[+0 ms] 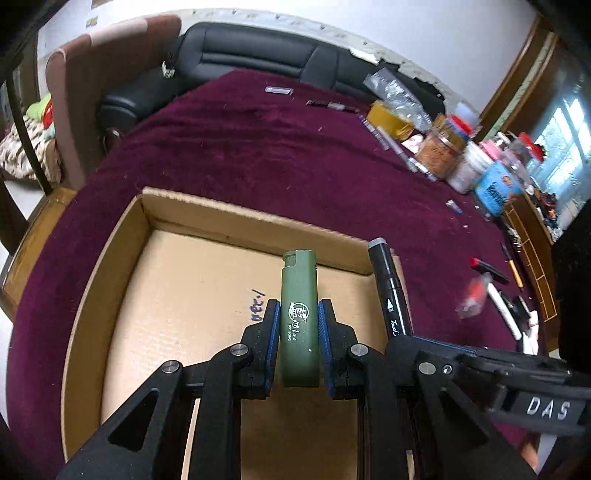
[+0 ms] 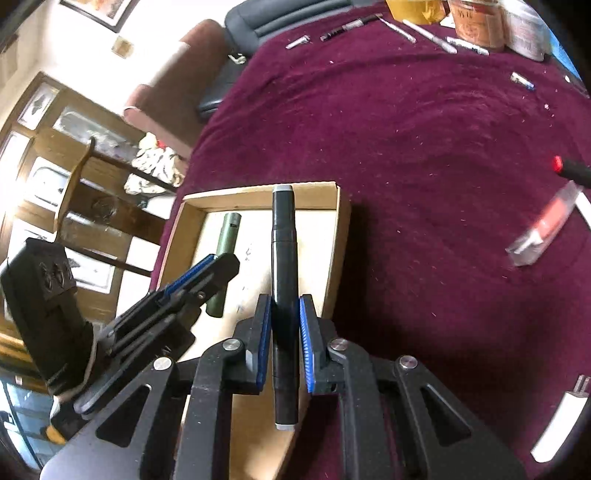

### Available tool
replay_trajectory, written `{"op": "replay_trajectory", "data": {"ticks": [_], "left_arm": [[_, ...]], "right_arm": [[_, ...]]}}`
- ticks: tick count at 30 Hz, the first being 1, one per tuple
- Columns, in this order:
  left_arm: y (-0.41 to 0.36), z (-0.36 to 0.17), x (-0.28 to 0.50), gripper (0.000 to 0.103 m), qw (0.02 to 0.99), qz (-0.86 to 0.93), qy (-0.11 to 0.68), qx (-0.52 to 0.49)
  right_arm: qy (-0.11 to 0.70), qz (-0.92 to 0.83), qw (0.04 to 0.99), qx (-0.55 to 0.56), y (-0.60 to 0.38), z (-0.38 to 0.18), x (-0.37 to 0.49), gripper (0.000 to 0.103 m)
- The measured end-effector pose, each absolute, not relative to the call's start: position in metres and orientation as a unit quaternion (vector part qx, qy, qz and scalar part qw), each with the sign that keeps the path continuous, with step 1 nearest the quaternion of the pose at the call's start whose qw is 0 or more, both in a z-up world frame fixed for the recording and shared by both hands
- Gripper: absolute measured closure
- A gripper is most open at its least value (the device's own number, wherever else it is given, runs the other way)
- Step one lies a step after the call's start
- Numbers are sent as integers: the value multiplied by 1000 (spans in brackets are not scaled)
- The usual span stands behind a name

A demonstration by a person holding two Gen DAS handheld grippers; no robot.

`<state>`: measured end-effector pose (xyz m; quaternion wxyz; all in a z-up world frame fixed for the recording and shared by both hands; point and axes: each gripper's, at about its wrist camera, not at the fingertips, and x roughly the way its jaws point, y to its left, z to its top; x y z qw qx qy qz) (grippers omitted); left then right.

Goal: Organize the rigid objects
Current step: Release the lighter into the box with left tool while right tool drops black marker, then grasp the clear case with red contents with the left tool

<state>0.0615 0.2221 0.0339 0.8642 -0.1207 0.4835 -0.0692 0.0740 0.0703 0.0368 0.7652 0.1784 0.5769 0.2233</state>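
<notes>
My left gripper (image 1: 298, 308) is shut on a green lighter (image 1: 298, 295) and holds it over the open cardboard box (image 1: 122, 236). My right gripper (image 2: 284, 306) is shut on a black marker (image 2: 283, 258) with grey end caps, held over the box's right side (image 2: 341, 236). In the left wrist view the marker (image 1: 388, 284) and the right gripper's finger (image 1: 439, 341) stand just right of the lighter. In the right wrist view the left gripper (image 2: 207, 273) and the lighter (image 2: 226, 236) show at left, over the box floor.
The box sits on a maroon tablecloth (image 1: 295, 155). Jars and containers (image 1: 461, 155) crowd the far right edge. Pens lie along the far side (image 2: 428, 35). A red-capped pen (image 1: 487, 271), a clear orange item (image 2: 543, 229) and a white object (image 2: 561, 417) lie to the right.
</notes>
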Motion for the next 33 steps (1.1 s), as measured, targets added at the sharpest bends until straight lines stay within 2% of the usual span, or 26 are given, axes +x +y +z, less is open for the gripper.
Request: {"op": "replay_trajectory", "data": {"ticks": [6, 13, 19, 22, 24, 25, 26, 27, 29, 33], "left_arm": [[223, 24, 66, 85, 855, -71, 496, -132], [226, 34, 61, 58, 868, -47, 477, -129], [221, 70, 33, 44, 906, -6, 417, -75], [212, 90, 12, 39, 925, 15, 376, -41], [203, 103, -4, 35, 936, 26, 351, -22], [199, 108, -10, 35, 938, 27, 344, -17], [195, 111, -16, 34, 940, 26, 339, -13], [190, 115, -21, 34, 941, 23, 336, -11], [182, 120, -29, 33, 942, 14, 334, -7], [159, 128, -45, 33, 946, 4, 325, 11]], "right_arm": [[578, 201, 776, 153, 76, 30, 78, 90], [565, 180, 797, 119, 76, 34, 78, 90], [504, 181, 841, 83, 67, 62, 59, 87], [446, 167, 877, 63, 47, 84, 34, 65], [396, 144, 905, 53, 31, 98, 15, 38], [363, 127, 922, 48, 22, 105, 3, 33], [332, 111, 936, 41, 13, 110, -7, 21], [314, 99, 944, 34, 10, 112, -13, 16], [297, 75, 952, 15, -4, 114, -22, 16], [329, 34, 944, 13, -39, 107, -26, 17]]}}
